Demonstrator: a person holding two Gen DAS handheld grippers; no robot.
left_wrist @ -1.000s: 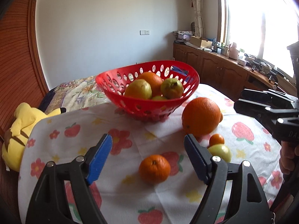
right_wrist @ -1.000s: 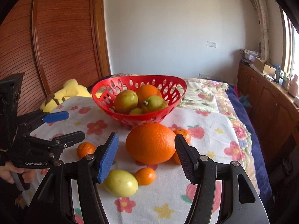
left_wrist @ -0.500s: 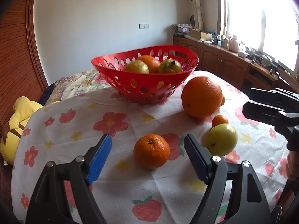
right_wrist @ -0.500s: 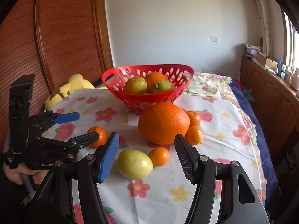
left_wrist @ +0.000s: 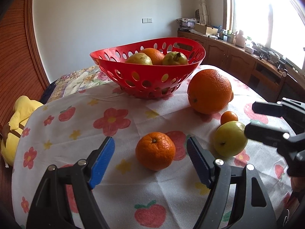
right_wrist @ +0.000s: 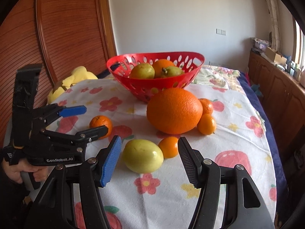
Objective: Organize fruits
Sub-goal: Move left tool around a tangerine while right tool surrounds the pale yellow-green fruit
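Note:
A red basket (left_wrist: 114, 57) (right_wrist: 190, 55) holding several fruits stands at the back of the flowered tablecloth. In front lie a big orange (left_wrist: 209, 91) (right_wrist: 174, 110), a mandarin (left_wrist: 155, 153) (right_wrist: 101, 123), a yellow-green fruit (left_wrist: 229, 138) (right_wrist: 142, 156) and small orange fruits (right_wrist: 168, 146). My left gripper (left_wrist: 150, 157) (right_wrist: 89, 120) is open, low over the cloth, its jaws either side of the mandarin without touching. My right gripper (right_wrist: 149, 156) (left_wrist: 251, 118) is open around the yellow-green fruit and a small orange fruit.
A yellow plush toy (left_wrist: 13, 126) (right_wrist: 74, 78) lies off the table's left edge. Wooden cabinets (left_wrist: 238, 63) run along the right wall under a window. Two more small orange fruits (right_wrist: 206, 124) sit to the right of the big orange.
Both grippers have moved lower and forward. The mandarin now sits between my left jaws, and the yellow-green fruit now sits between my right jaws. Both stay open.

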